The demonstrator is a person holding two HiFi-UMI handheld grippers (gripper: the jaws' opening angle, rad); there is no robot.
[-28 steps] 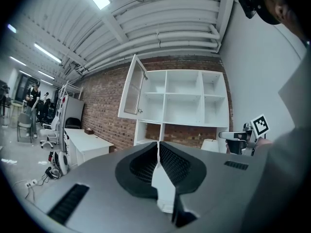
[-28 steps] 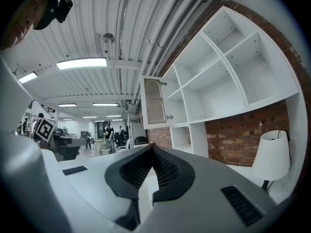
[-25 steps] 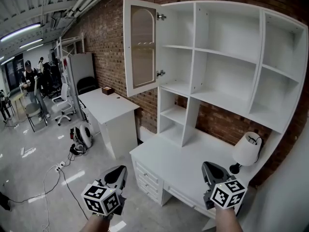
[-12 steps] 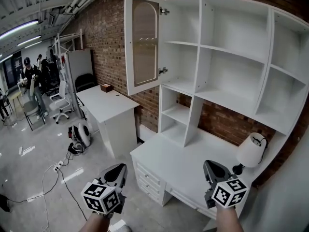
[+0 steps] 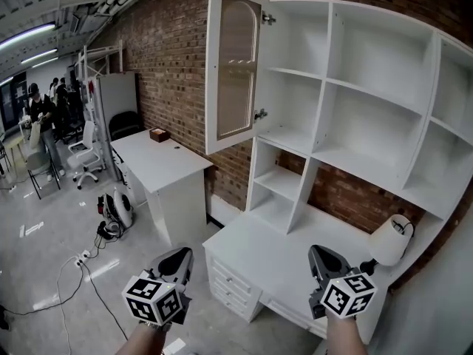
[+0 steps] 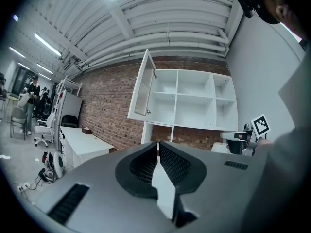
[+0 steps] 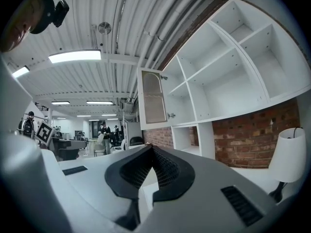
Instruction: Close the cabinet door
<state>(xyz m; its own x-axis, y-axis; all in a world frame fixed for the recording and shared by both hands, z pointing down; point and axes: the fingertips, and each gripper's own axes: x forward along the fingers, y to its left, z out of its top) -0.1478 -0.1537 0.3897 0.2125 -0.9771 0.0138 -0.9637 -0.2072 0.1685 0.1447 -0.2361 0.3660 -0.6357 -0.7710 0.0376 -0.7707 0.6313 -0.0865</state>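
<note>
While both sit low in front of the white desk (image 5: pixel 255 246), my L gripper (image 5: pixel 177 257) and R gripper (image 5: pixel 324 257) have jaws pressed together, nothing btwn them. The cabinet door (image 5: pixel 236 65) stands swung open at top-left of the shelf unit (image 5: pixel 369 109), well apart from both.

The right tool (image 7: pixel 151 148), jaws together and empty, faces the open cabinet door (image 7: pixel 153 97), lamp (image 7: pixel 290 155) at right.

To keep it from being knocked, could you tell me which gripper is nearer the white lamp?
Right. The right gripper hovers at the front of the desk, just left of the lamp in the head view; the left gripper is past the desk's opposite end, over the floor.
</note>
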